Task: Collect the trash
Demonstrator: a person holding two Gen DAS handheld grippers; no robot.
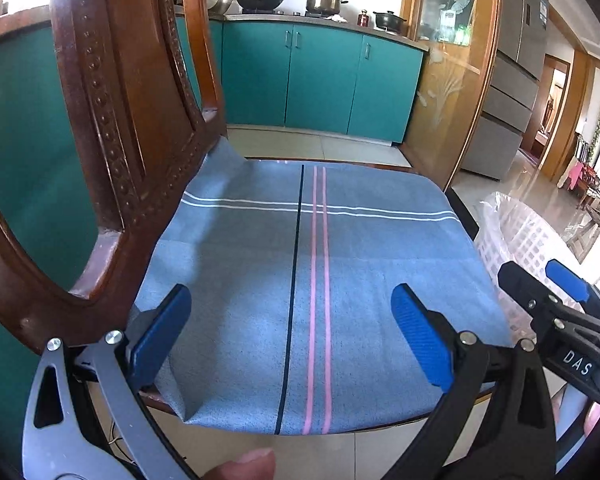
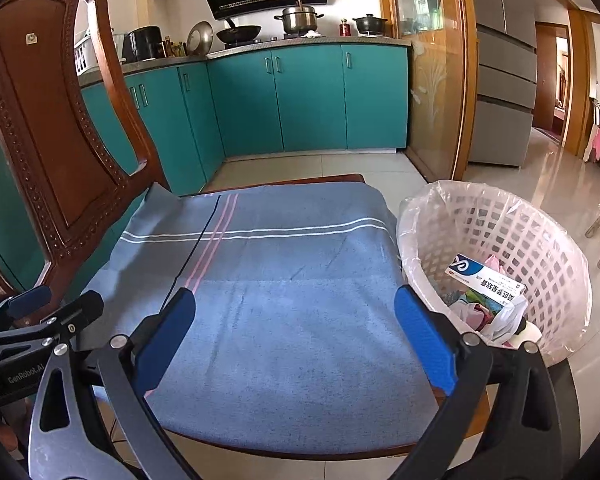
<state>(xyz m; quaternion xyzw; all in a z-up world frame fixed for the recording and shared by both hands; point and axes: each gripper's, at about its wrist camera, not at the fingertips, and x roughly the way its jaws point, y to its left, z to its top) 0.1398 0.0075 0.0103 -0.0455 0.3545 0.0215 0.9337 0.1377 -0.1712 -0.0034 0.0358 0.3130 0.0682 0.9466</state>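
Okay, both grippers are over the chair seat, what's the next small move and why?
Probably pull both back and look elsewhere: the cloth on the chair shows no trash, both grippers, left and right, stand open and empty, and the box already lies in the basket.

Blue striped cloth (image 2: 284, 312) over wooden chair (image 2: 48, 120); basket (image 2: 540, 240) on floor (image 2: 500, 184).

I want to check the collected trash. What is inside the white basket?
Inside the white basket, lined with a clear bag, lie a blue-and-white box and crumpled wrappers. Anything deeper is covered.
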